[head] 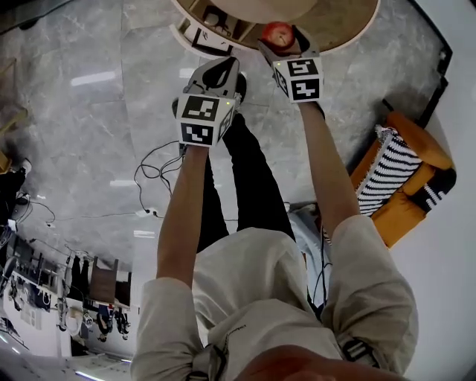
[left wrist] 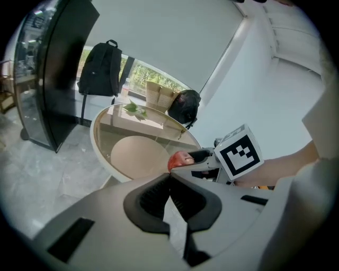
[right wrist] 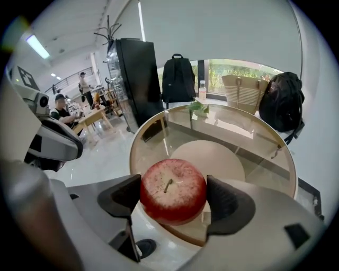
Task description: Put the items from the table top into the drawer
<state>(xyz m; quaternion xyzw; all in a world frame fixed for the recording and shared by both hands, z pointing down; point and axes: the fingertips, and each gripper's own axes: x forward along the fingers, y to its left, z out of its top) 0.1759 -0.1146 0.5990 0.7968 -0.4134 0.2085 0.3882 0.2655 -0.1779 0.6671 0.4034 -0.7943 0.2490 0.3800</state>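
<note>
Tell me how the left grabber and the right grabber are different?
The left gripper has its jaws shut together with nothing in them; the right gripper has its jaws wide, clamped on a red apple. The right gripper reaches the round table; the left gripper sits further back. Both carry black-and-white marker cubes.

Head view's edge cuts off the table (head: pixel 338 21); green item (right wrist: pixel 198 108), perhaps leaves, unclear.
</note>
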